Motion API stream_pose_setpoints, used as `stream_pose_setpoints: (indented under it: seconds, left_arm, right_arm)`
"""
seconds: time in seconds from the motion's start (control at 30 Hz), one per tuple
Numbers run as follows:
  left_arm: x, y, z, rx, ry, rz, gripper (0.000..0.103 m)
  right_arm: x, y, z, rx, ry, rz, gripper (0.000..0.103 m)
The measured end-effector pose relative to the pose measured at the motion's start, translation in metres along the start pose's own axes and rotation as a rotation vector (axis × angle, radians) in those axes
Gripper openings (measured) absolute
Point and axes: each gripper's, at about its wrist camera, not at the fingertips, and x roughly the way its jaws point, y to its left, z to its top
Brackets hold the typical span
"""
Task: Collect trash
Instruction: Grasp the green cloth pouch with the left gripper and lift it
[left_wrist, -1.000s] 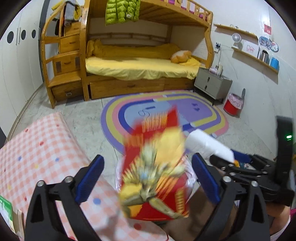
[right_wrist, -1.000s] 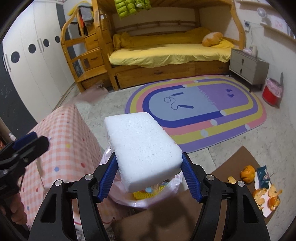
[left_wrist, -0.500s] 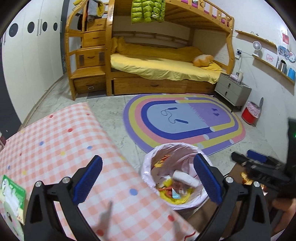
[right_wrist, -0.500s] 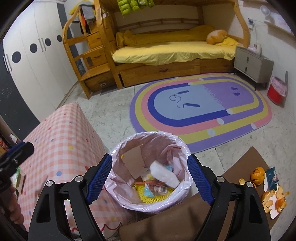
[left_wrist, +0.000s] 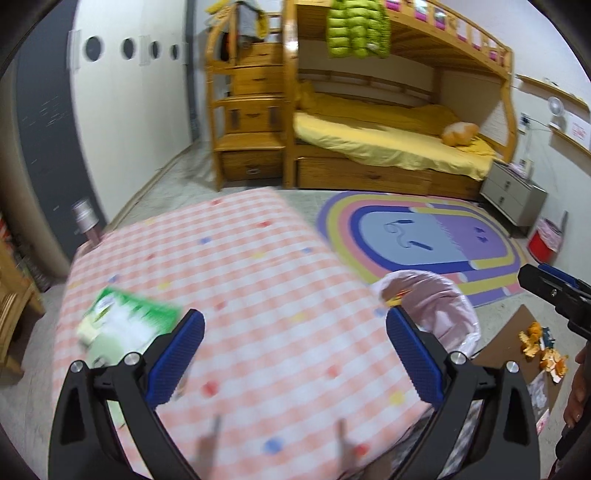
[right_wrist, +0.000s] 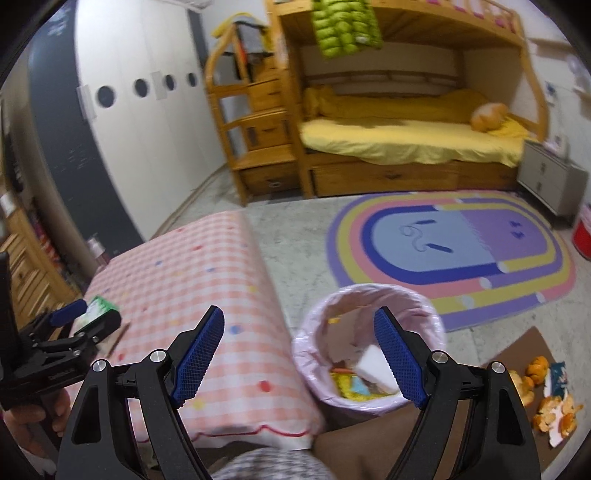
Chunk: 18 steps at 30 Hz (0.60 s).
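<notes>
A bin with a pink liner (right_wrist: 369, 347) stands on the floor beside the pink checked table (right_wrist: 207, 295); it holds a white foam block (right_wrist: 375, 367) and wrappers. My right gripper (right_wrist: 299, 358) is open and empty, above the gap between table and bin. My left gripper (left_wrist: 295, 358) is open and empty over the table (left_wrist: 258, 295). A green and white packet (left_wrist: 125, 325) lies on the table just left of the left gripper's left finger. The packet (right_wrist: 98, 308) and the left gripper (right_wrist: 74, 325) also show in the right wrist view. The bin (left_wrist: 436, 310) shows at the table's right edge.
Orange peels and scraps (right_wrist: 546, 398) lie on a brown mat (right_wrist: 517, 350) right of the bin. A rainbow rug (right_wrist: 450, 251) covers the floor beyond. A wooden bunk bed (right_wrist: 406, 140) stands at the back, a red bin (left_wrist: 543, 243) by the right wall.
Both grippers let go of their loads: the red snack bag and the white foam block now lie in the bin. Both grippers have swung left toward the table.
</notes>
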Motion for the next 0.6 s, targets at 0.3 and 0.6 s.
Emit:
stream_pose_setpoints:
  seconds: [0.3,0.6]
  left_arm:
    - [-0.024,0.100,-0.064,-0.118,0.051,0.196,0.096]
    - [-0.018,0.168,-0.085,-0.200,0.090,0.233,0.096]
  right_arm:
    - [0.037,0.109,-0.018,-0.216,0.103,0.174,0.047]
    - [0.065,0.166,-0.023,-0.288,0.139,0.226,0.061]
